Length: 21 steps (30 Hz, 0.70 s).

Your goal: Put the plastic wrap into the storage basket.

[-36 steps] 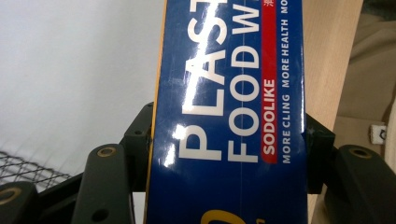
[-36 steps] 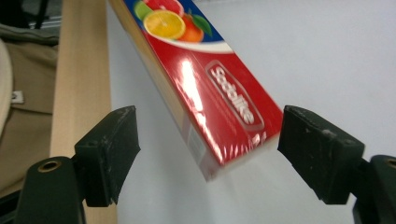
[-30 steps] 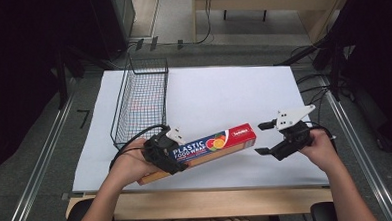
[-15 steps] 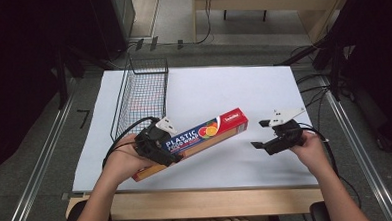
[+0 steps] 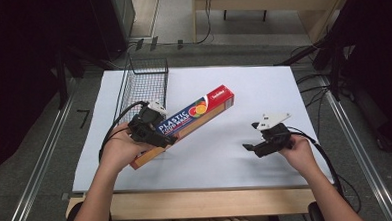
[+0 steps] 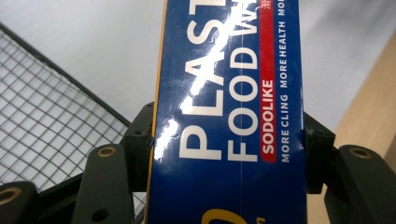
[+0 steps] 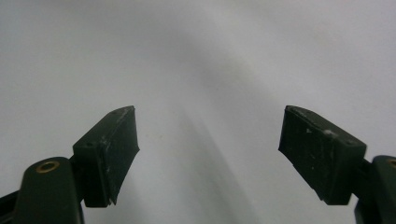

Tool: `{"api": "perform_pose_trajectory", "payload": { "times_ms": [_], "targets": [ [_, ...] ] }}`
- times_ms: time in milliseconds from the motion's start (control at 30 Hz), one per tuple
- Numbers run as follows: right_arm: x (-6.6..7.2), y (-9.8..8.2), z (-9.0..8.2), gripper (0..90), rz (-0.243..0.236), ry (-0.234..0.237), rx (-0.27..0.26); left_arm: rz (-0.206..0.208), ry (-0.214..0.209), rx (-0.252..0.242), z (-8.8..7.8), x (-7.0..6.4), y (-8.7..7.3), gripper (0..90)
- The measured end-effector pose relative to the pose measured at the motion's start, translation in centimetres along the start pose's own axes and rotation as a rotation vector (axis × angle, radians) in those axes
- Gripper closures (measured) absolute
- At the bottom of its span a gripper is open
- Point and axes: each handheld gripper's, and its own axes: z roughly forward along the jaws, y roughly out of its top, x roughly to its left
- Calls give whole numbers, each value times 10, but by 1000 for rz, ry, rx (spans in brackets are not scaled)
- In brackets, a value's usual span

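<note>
One box (image 5: 196, 115) in left hand-held gripper (image 5: 152, 130)

**Blue Box, Black Jaws, White Sheet**

The plastic wrap box (image 5: 194, 114) is deep blue with white lettering, a red end and an orange-yellow fruit mark. The wire basket (image 5: 144, 87) is a black grid. Both grippers (image 5: 149, 126) (image 5: 258, 138) are black. The table cover (image 5: 243, 88) is plain white.

Wire basket (image 5: 145, 90) at table's (image 5: 263, 87) back left; food-wrap box (image 5: 194, 115) just right, seemingly lifted.
</note>
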Motion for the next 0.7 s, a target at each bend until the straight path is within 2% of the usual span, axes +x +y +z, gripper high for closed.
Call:
{"api": "perform_pose_trajectory", "payload": {
  "times_ms": [100,233,300,533,700],
  "targets": [
    [1,-1,2,201,-1,2,19,-25,22,-2,-2,8,2,398],
    [1,-1,4,200,-7,-2,35,-78,49,-2,-5,17,6,398],
    [1,-1,4,200,-16,-26,44,-108,64,-11,-7,21,9,398],
    [-1,-2,3,200,-1,-36,48,-180,172,-9,-10,36,21,398],
    [0,-2,5,200,-8,-37,51,-249,202,-33,-8,53,21,398]
  ]
}}
